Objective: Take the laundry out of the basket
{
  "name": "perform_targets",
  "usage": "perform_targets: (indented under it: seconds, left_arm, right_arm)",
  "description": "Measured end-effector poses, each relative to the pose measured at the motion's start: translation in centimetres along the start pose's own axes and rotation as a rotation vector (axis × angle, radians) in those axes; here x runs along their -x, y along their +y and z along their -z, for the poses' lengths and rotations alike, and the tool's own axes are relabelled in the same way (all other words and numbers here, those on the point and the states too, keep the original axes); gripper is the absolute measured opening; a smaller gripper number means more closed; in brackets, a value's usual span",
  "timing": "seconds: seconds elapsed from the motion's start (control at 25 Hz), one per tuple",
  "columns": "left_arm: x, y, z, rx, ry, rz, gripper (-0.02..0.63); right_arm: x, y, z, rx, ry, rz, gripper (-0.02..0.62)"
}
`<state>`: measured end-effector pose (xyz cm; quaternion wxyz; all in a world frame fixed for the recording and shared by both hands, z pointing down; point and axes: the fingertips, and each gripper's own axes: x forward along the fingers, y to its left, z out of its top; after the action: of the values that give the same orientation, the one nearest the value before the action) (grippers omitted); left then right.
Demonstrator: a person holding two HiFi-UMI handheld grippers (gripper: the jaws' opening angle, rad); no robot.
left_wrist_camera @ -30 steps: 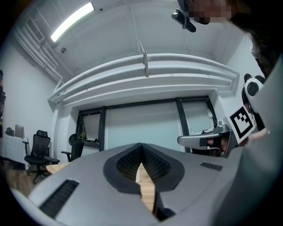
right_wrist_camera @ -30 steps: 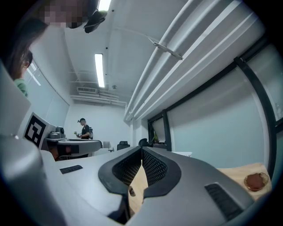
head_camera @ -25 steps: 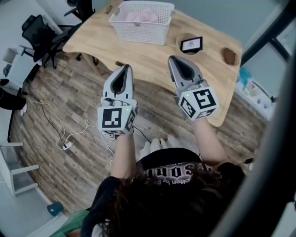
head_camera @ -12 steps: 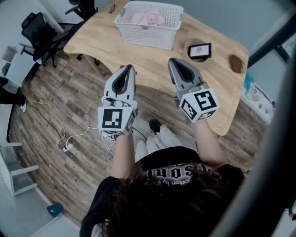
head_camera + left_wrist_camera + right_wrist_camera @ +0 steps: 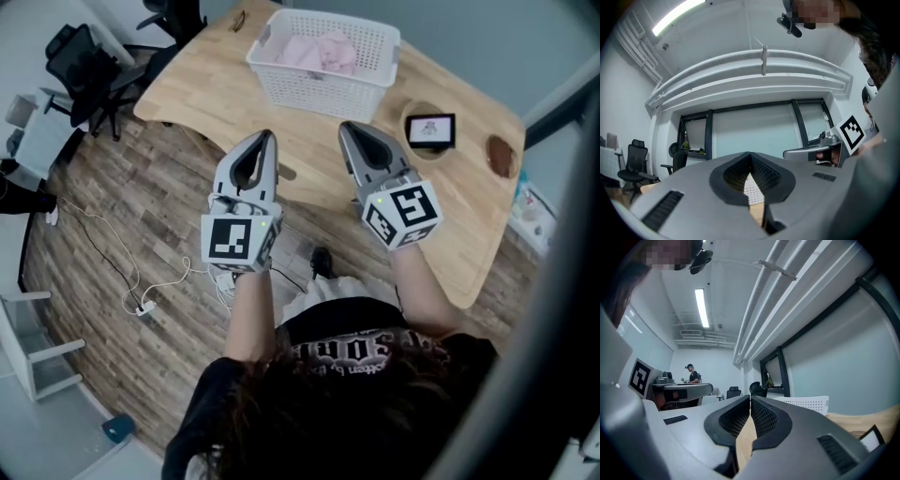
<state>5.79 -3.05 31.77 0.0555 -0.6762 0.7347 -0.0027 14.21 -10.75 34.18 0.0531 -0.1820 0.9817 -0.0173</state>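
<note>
A white slotted basket (image 5: 328, 82) stands on the far side of the wooden table (image 5: 206, 89), with pink laundry (image 5: 323, 52) piled inside it. Both grippers are held level side by side over the table's near edge, short of the basket. My left gripper (image 5: 267, 137) is shut and holds nothing; its tips point at the basket's left part. My right gripper (image 5: 348, 127) is shut and holds nothing, just before the basket's right end. In the left gripper view the basket (image 5: 753, 190) shows below the closed tips (image 5: 750, 154). In the right gripper view the basket (image 5: 806, 404) lies right of the closed tips (image 5: 750, 398).
A small screen device on a round coaster (image 5: 430, 129) and a brown round object (image 5: 500, 155) sit on the table's right part. Black office chairs (image 5: 75, 66) stand left of the table. Cables (image 5: 141, 291) trail over the wood floor. A person (image 5: 692, 373) stands far off.
Both grippers have moved forward toward the table together, and the basket and table now sit nearer and lower in the head view. Both stay shut.
</note>
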Motion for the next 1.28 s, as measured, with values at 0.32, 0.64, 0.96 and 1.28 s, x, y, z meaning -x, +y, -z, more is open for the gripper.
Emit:
perform_targets:
  seconds: [0.32, 0.64, 0.96, 1.28]
  left_arm:
    - [-6.2, 4.5, 1.3, -0.032, 0.007, 0.077, -0.004]
    - [-9.8, 8.6, 0.9, -0.023, -0.010, 0.070, -0.004]
    - [-13.4, 12.1, 0.9, -0.028, -0.035, 0.081, -0.003]
    - [-18.5, 14.7, 1.0, -0.030, -0.046, 0.194, -0.003]
  right_arm:
    - [-7.8, -2.7, 0.9, 0.015, 0.031, 0.007, 0.029]
    - [-12.3, -5.4, -0.8, -0.002, 0.008, 0.036, 0.029]
    - [-15.7, -7.2, -2.2, 0.016, -0.031, 0.081, 0.029]
    - [-19.2, -9.7, -3.6, 0.033, -0.068, 0.161, 0.029]
